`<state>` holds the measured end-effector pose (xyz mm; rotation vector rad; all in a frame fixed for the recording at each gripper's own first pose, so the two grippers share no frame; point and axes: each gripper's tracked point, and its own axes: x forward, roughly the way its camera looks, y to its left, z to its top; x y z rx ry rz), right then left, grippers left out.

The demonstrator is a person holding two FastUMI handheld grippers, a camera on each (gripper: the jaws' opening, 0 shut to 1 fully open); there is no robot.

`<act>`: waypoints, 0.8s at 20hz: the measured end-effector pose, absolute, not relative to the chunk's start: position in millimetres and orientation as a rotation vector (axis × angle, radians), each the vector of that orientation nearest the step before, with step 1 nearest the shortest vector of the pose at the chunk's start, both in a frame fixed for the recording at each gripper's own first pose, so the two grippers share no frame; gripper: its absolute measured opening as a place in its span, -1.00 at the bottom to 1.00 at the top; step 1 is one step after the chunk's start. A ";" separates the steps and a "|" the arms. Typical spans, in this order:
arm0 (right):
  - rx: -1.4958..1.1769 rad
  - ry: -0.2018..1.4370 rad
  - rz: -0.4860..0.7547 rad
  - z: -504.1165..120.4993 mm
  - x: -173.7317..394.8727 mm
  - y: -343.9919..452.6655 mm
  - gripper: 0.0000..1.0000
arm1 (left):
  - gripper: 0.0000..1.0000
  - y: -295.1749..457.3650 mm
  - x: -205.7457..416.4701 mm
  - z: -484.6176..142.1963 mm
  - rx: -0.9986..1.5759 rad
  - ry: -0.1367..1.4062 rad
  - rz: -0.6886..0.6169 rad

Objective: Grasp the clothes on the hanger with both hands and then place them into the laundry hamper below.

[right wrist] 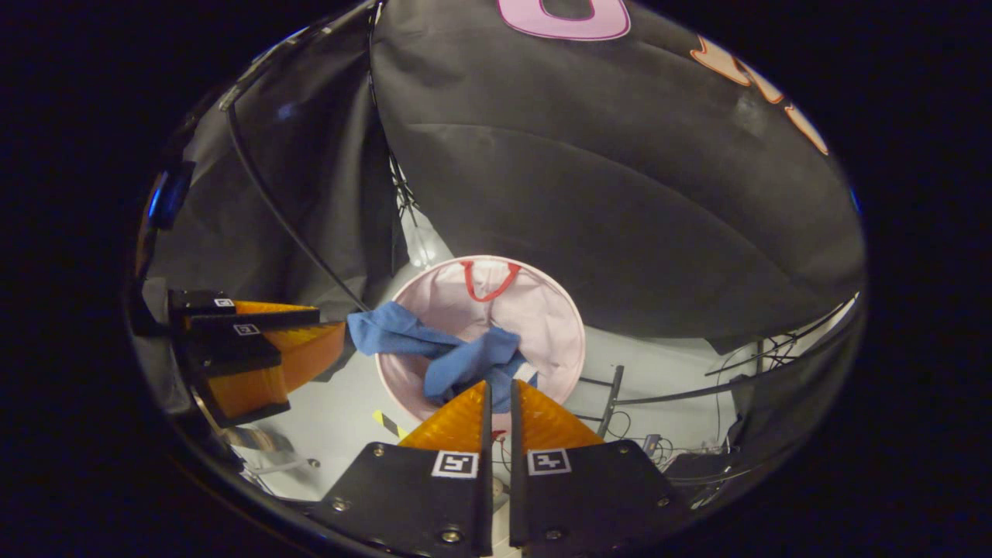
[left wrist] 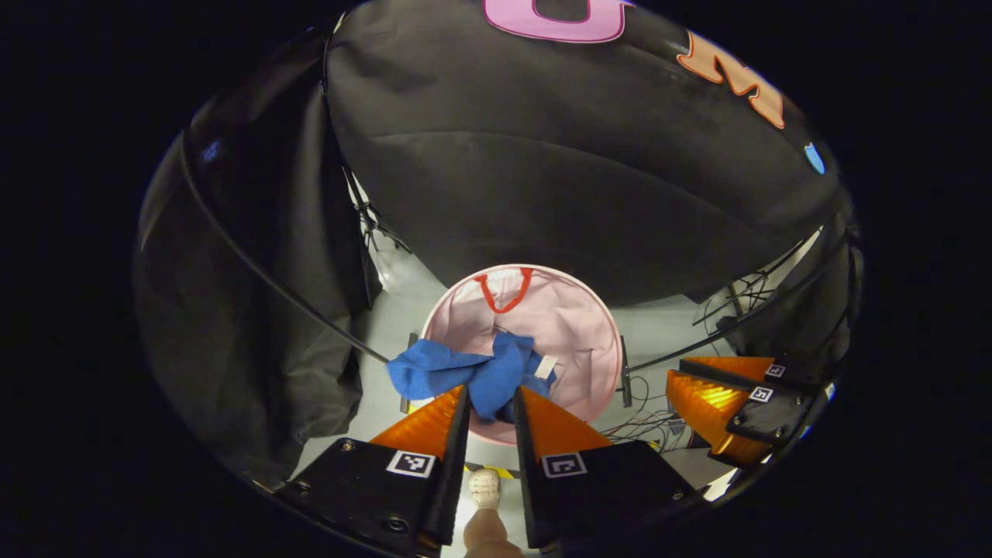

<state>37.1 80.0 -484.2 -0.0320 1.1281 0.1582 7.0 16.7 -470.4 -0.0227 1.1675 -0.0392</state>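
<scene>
Cloth point(left wrist: 473, 372) blue, bunched, hangs over pink hamper point(left wrist: 577, 325) mouth, hamper directly below and ahead of both grippers.

Left gripper point(left wrist: 490, 399): fingers clenched on cloth fold, fabric wedged between them.

Right gripper point(right wrist: 501, 395): fingers nearly closed, cloth point(right wrist: 457, 356) at tips; grasping it, as judged, though contact point hidden by fingers.

One cloth end trails sideways past hamper point(right wrist: 542, 310) rim toward left gripper's side.

Release needs cloth centred over opening first, else tail may drape outside.

Hamper depth, cloth's lower part hard to make out.

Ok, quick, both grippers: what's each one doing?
Left gripper: shut on the blue cloth, above the pink hamper.
Right gripper: shut on the same cloth.
</scene>
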 end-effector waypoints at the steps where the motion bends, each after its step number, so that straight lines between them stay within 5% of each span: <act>1: -0.027 1.119 0.154 -482.3 38.3 79.3 -0.82 | -0.29 16.2 7.6 -469.8 -0.021 1.162 -0.042; 16: 0.027 0.773 0.033 -342.9 109.3 33.5 -0.82 | -0.29 -12.1 82.4 -311.8 -0.086 0.750 -0.118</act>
